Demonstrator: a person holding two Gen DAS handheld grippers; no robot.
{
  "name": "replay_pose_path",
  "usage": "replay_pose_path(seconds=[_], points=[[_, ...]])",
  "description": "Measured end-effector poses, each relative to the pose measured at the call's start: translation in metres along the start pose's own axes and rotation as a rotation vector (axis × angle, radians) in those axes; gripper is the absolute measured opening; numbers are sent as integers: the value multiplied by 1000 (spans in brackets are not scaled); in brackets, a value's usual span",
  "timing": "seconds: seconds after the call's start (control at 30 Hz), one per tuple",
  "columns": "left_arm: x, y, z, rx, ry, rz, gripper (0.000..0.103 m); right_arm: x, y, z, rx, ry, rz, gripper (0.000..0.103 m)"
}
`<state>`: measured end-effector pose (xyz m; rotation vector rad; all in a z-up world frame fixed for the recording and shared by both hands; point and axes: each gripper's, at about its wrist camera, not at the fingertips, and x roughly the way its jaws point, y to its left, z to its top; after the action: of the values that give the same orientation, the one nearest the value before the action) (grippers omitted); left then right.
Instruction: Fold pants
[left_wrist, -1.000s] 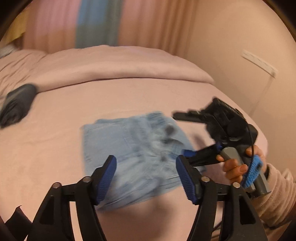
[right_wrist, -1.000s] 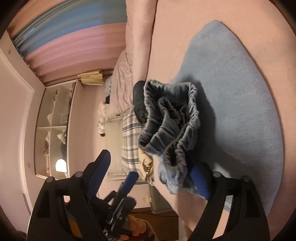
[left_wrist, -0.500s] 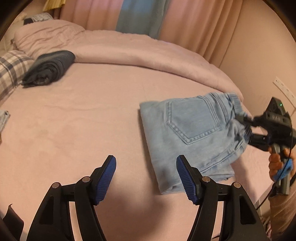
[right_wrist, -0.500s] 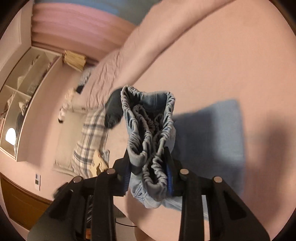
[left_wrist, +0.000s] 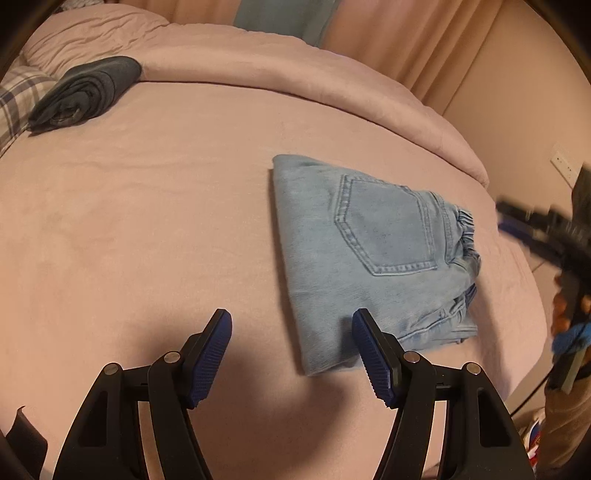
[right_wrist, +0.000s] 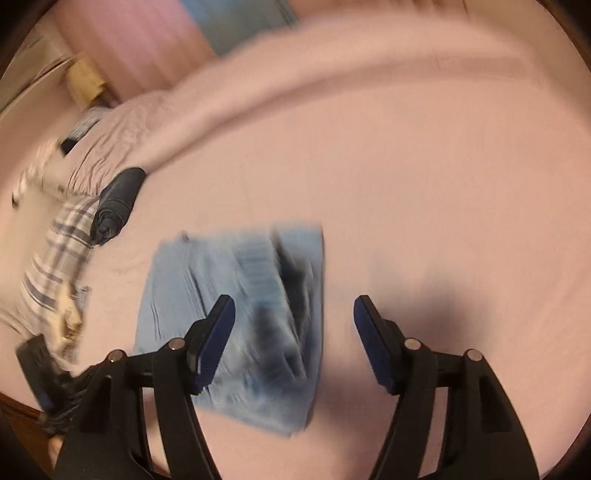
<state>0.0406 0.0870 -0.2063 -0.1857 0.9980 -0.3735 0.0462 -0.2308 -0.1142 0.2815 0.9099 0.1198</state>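
Observation:
The light blue jeans (left_wrist: 373, 254) lie folded in a compact rectangle on the pink bed, back pocket up, waistband to the right. They also show blurred in the right wrist view (right_wrist: 236, 317). My left gripper (left_wrist: 291, 354) is open and empty, hovering just in front of the jeans' near edge. My right gripper (right_wrist: 293, 339) is open and empty above the jeans' near right part; it appears blurred at the right edge of the left wrist view (left_wrist: 539, 229).
A rolled dark garment (left_wrist: 85, 92) lies at the far left of the bed (left_wrist: 147, 221), next to a plaid pillow (left_wrist: 14, 99). A pink duvet (left_wrist: 295, 70) is bunched along the back. The bed's edge drops off at the right.
My right gripper was shut on the jeans' waistband; it has opened, let go and pulled back. The jeans now rest flat. My left gripper stayed open and shifted slightly.

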Motion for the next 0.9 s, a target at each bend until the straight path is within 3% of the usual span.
replay_pose_path(seconds=[0.07,0.13,0.27,0.4,0.47,0.5,0.6,0.67,0.77,0.9], points=[[1,-4,0,11,0,-1,67,3,13,12,-57,-39,77,59],[5,-9,2,17,2,3,67,20,17,17,-94,-9,128,47],[13,-7,-1,8,25,-15,67,83,6,7,-134,142,-2,33],[18,-1,-3,-7,42,-17,67,102,-6,-1,-79,233,10,35],[12,4,-3,-31,32,-49,67,91,-2,7,-100,252,-51,42],[10,7,-3,-45,26,-72,67,83,4,13,-111,232,-28,42],[12,15,-7,-114,45,-185,67,73,35,26,-173,186,55,60],[15,16,-10,-126,55,-202,67,83,61,36,-226,188,98,66],[18,15,-13,-134,60,-225,67,104,99,47,-330,206,-42,66],[24,10,-12,-108,83,-223,67,108,140,57,-493,130,-269,62]])
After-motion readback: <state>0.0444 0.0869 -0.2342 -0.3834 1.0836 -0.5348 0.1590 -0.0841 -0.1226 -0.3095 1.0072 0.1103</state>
